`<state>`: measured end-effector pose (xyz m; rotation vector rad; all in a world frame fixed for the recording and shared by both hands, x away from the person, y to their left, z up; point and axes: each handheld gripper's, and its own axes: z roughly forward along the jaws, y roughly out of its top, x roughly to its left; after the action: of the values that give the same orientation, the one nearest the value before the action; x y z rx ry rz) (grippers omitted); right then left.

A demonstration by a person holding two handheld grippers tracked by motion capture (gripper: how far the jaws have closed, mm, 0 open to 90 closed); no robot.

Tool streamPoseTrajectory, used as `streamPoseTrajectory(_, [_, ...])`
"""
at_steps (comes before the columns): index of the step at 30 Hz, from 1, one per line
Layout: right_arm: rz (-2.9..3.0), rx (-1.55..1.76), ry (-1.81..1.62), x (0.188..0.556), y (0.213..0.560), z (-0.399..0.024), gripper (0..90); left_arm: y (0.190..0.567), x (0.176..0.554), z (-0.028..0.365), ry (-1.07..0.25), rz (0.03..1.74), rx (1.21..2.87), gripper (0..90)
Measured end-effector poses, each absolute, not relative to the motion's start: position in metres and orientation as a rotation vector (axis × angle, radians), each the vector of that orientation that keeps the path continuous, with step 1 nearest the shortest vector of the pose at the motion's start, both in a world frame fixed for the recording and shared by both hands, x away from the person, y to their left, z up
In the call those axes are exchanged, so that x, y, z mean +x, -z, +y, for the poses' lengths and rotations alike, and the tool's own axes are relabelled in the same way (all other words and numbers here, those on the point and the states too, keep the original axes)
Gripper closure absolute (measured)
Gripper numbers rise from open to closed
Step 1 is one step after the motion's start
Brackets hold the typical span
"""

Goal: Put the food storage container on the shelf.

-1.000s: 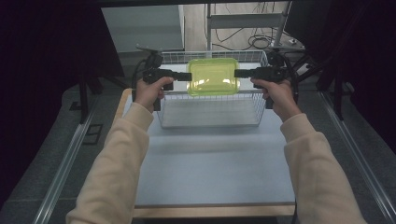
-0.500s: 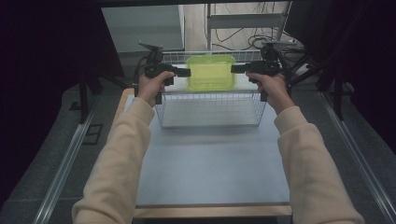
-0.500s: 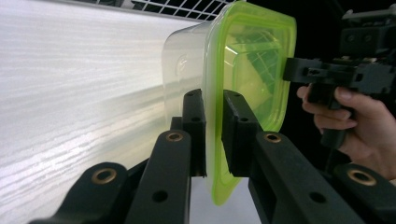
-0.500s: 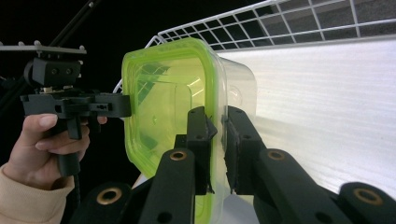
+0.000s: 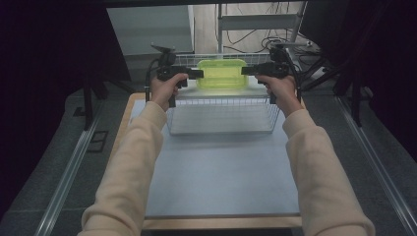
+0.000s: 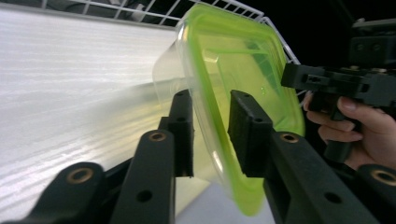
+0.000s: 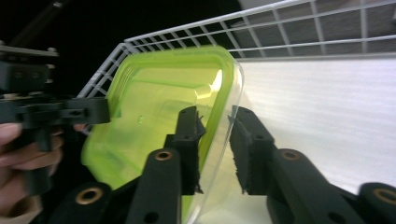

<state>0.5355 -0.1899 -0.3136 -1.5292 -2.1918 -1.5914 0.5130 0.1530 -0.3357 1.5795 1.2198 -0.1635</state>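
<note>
Two tools flank one green-lidded container (image 5: 222, 73) over the far end of a white wire basket (image 5: 222, 116). The left tool (image 5: 195, 74) sits at the container's left end and the right tool (image 5: 247, 71) at its right end, each held in one hand. In the left gripper view the jaws straddle the container's rim with a visible gap on at least one side, so the pads do not clamp it. In the right gripper view the jaws likewise stand either side of the rim, slightly apart from it. Both pairs of jaws have just been opening, with the container's edge between them. Whether the container already rests on the basket floor is hard to make out, because the basket's far rim and the tools hide its underside in the high view. Its near lower edge is cut off in both gripper views. Its clear body blurs against the pale basket floor. The container's long axis runs left to right across the basket, and its green lid (image 6: 243, 65) faces up. There is one container, one basket, two tools and two hands (image 5: 164, 88), on one pale blue tabletop (image 5: 221, 172). The person's sleeves are cut off at the near edge.
</note>
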Motion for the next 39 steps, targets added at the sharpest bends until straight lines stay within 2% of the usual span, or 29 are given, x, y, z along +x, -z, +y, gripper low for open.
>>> streamPoseTrajectory(3, [-2.217, -1.546, 1.582, 0.537, 0.317, -0.185, 65.5, 0.338, 0.515, 0.152, 0.157, 1.231, 1.571, 61.7])
streamPoseTrajectory(8, [-2.255, -1.559, 1.621, 0.535, 0.316, -0.183, 49.7, 0.338, 0.515, 0.151, 0.125, 1.231, 1.567, 45.5])
streamPoseTrajectory(14, [-2.277, -1.561, 1.687, 0.526, 0.309, -0.189, 41.2, 0.332, 0.506, 0.156, 0.076, 1.206, 1.560, 34.6])
streamPoseTrajectory(23, [-2.349, -1.426, 1.786, 0.493, 0.304, -0.198, 33.4, 0.329, 0.466, 0.163, 0.017, 1.151, 1.578, 27.7])
streamPoseTrajectory(29, [-2.418, -1.308, 1.815, 0.462, 0.309, -0.202, 28.7, 0.337, 0.432, 0.168, -0.018, 1.100, 1.614, 26.3])
streamPoseTrajectory(39, [-2.532, -1.158, 1.822, 0.407, 0.342, -0.216, 27.5, 0.364, 0.369, 0.166, -0.077, 1.020, 1.661, 23.2])
